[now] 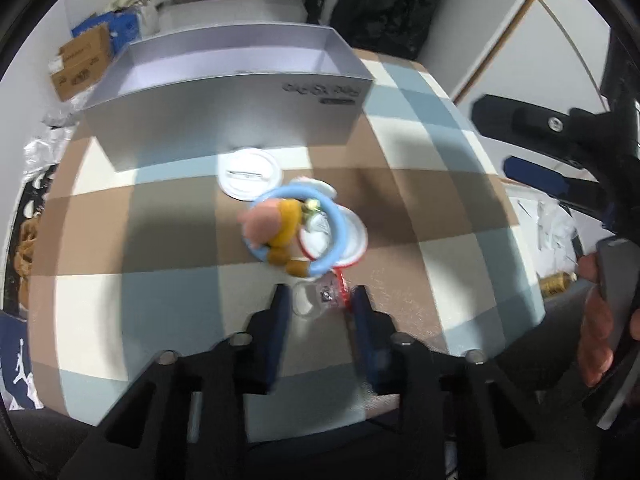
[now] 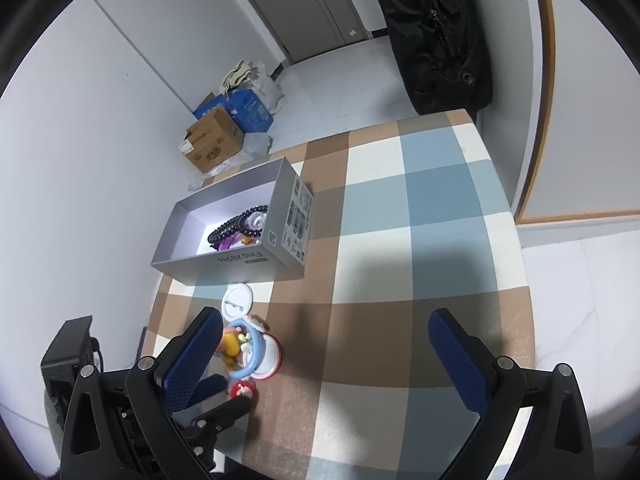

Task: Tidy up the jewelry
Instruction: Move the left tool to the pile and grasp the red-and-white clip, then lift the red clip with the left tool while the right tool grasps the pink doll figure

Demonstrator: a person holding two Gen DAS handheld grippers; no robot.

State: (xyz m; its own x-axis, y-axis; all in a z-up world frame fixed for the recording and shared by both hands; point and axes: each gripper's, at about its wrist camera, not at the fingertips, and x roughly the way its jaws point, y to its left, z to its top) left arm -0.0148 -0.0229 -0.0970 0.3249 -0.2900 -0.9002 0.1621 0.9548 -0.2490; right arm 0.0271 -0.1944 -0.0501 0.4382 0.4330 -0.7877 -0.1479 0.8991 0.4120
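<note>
A pile of trinkets lies on the checked tablecloth: a light blue ring (image 1: 338,236) with a pink and mustard plush charm (image 1: 276,224), red-rimmed white badges (image 1: 352,240) and a white round badge (image 1: 250,174). My left gripper (image 1: 320,300) is open, its fingers straddling a small red and white charm (image 1: 332,292) at the pile's near edge. The pile shows in the right wrist view (image 2: 250,346). A grey open box (image 2: 224,232) holds a black bead bracelet (image 2: 236,222) and purple pieces. My right gripper (image 2: 324,356) is wide open and empty above the table.
Cardboard and blue boxes (image 2: 224,132) sit on the floor by the wall. A black bag (image 2: 436,32) hangs beyond the table's far edge. The table's right edge (image 2: 516,240) drops to the white floor. A gold item (image 1: 554,284) lies to the right.
</note>
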